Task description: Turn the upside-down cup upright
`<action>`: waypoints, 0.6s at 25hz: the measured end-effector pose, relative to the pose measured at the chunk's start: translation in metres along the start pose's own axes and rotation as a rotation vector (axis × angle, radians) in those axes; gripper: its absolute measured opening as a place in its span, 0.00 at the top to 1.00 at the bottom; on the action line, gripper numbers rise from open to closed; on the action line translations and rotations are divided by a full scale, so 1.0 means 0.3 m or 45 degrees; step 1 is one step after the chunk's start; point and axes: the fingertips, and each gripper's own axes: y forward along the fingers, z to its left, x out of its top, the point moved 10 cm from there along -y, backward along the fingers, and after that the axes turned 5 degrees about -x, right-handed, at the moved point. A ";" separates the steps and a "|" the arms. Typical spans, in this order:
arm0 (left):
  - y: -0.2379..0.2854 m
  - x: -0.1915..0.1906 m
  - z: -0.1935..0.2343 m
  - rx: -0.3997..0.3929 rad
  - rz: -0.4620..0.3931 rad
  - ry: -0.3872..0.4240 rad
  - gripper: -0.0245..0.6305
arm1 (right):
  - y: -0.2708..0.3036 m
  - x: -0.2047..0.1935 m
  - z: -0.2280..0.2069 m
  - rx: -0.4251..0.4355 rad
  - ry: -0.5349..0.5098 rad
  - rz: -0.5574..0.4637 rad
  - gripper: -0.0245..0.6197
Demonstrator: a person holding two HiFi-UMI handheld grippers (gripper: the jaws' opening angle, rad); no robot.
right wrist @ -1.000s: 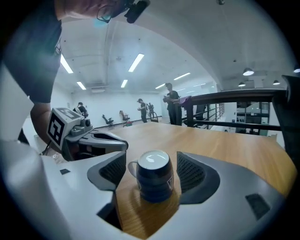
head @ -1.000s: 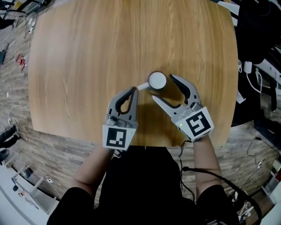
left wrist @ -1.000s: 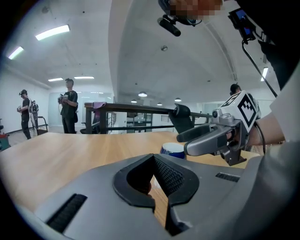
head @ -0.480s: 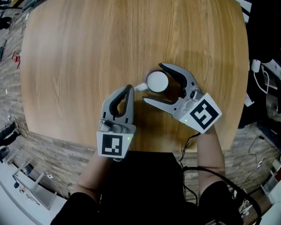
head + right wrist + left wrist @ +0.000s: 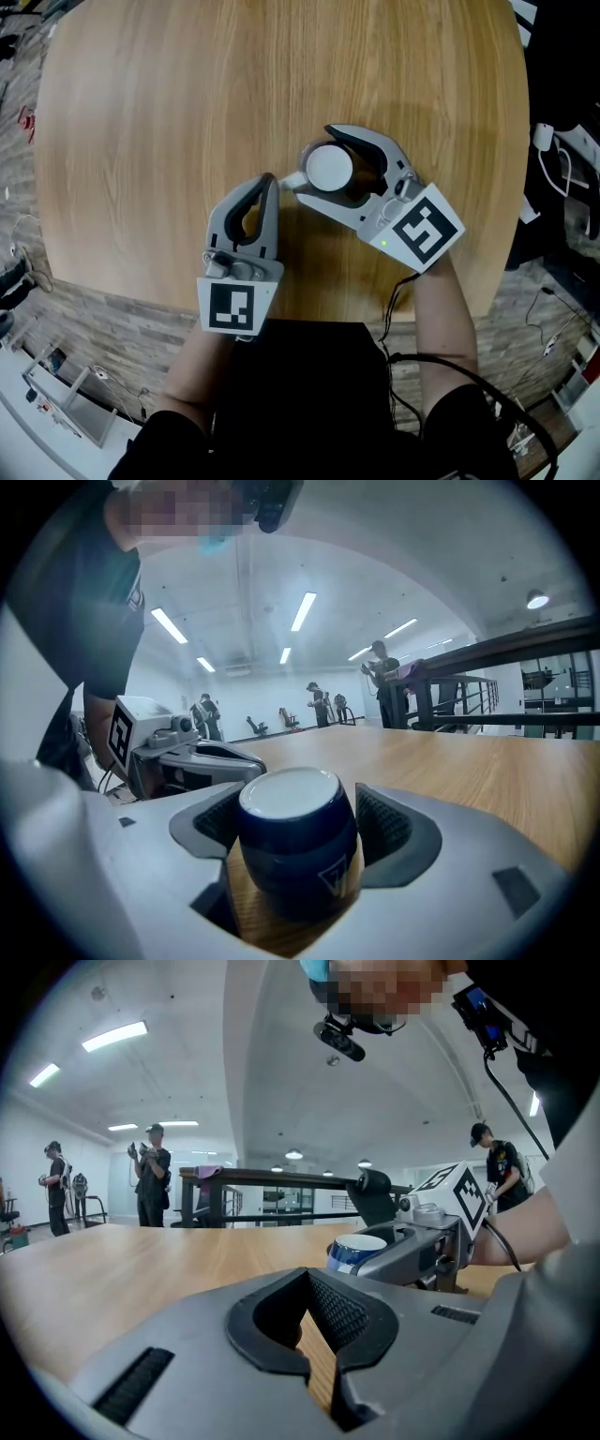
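Grey left claw point(image 5: 270, 184), clenched on nothing, lies nearest the person. Beyond it the right claw point(image 5: 312, 157), its jaws just opened wide, straddles the dark-blue cup point(image 5: 296, 847). The cup stands base-up on the wooden counter point(image 5: 178, 103), axis vertical, between pads that do not yet press it.

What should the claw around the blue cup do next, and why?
Probably close the right gripper on the cup. Its jaws have just been opening and stand wide around the upside-down cup, pads not pressing, so gripping comes before turning.
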 end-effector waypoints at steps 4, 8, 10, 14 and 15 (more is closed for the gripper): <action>0.011 0.013 -0.009 -0.017 -0.001 0.032 0.95 | -0.001 0.007 0.005 -0.004 -0.031 0.007 0.43; 0.005 0.015 -0.009 -0.010 0.000 0.018 0.95 | -0.016 0.010 0.021 -0.094 -0.053 0.000 0.43; -0.003 0.014 -0.012 -0.005 -0.006 -0.007 0.95 | -0.036 0.006 0.027 -0.159 -0.040 -0.014 0.43; -0.018 0.007 -0.025 -0.077 -0.013 -0.062 0.89 | -0.082 0.000 0.026 -0.273 0.014 -0.032 0.43; -0.019 0.004 -0.032 -0.114 -0.014 -0.068 0.82 | -0.091 0.001 0.025 -0.298 0.028 -0.044 0.43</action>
